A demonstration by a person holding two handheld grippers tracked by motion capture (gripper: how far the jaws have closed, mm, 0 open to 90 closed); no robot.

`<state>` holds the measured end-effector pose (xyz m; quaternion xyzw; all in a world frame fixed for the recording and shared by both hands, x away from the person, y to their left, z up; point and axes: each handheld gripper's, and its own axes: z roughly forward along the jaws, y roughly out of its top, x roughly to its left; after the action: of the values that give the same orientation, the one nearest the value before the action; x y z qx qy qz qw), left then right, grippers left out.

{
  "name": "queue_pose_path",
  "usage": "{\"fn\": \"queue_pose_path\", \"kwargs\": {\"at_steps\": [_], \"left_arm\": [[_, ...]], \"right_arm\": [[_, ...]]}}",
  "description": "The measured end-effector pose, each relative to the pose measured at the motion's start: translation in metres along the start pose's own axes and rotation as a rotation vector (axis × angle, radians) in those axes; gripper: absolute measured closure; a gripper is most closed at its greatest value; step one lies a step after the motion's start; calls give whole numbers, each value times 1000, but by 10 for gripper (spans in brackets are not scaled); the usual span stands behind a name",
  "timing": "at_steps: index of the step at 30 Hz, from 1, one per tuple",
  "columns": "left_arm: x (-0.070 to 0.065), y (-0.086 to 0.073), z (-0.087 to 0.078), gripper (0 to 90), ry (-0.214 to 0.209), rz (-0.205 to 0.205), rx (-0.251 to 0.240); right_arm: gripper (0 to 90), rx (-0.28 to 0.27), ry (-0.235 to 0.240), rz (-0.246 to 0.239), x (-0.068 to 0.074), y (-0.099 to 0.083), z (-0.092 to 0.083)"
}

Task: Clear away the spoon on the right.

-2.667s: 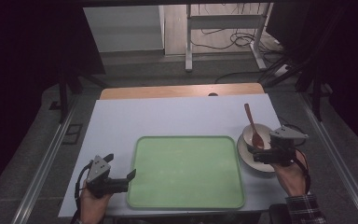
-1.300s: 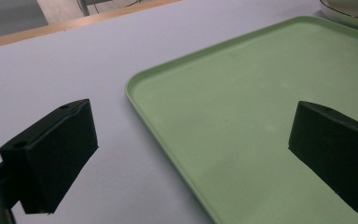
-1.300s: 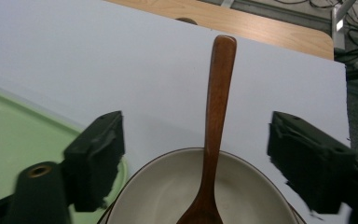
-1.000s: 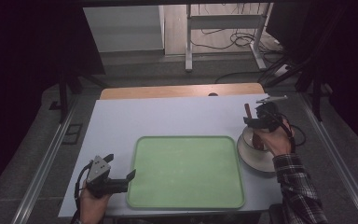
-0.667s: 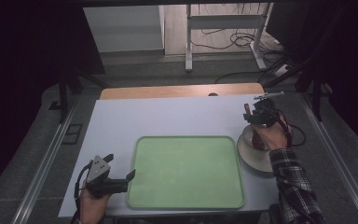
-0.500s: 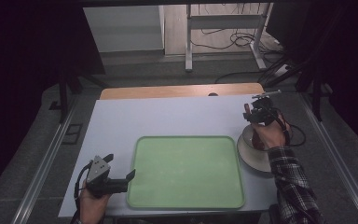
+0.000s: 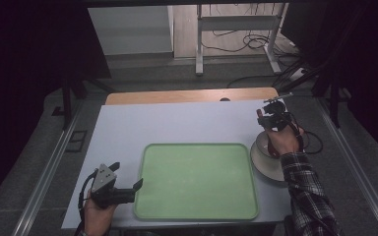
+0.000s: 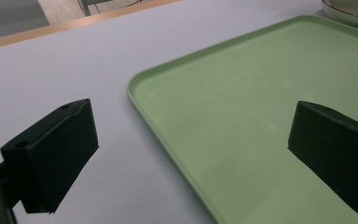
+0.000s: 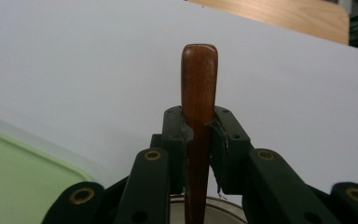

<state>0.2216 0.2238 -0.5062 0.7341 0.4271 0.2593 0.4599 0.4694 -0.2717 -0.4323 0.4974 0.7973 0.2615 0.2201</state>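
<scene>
The wooden spoon [image 9: 199, 93] is looking light, stiff and smooth, so its handle is the place to grip; the right gripper [image 9: 198, 140] jaws have just been closing and are pinching it above the bowl [image 7: 266, 155]. Its scoop is hiding below. The left gripper [image 7: 109, 189] jaws are spread beside the green tray [image 7: 197, 182] on the surface [image 7: 177, 123]

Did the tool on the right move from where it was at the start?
Yes. The right tool went from over the bowl up toward the table's far edge, closing on the wooden spoon.
</scene>
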Motion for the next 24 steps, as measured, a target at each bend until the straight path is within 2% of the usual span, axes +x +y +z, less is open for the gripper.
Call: {"fn": "queue_pose_path", "kwargs": {"at_steps": [6,24], "left_arm": [[0,0,0,12,-1,4,5],[0,1,0,12,-1,-4,-5]], "right_arm": [[772,14,34,20,-3,7,-8],[773,71,73,-17,3,31,-41]]}}
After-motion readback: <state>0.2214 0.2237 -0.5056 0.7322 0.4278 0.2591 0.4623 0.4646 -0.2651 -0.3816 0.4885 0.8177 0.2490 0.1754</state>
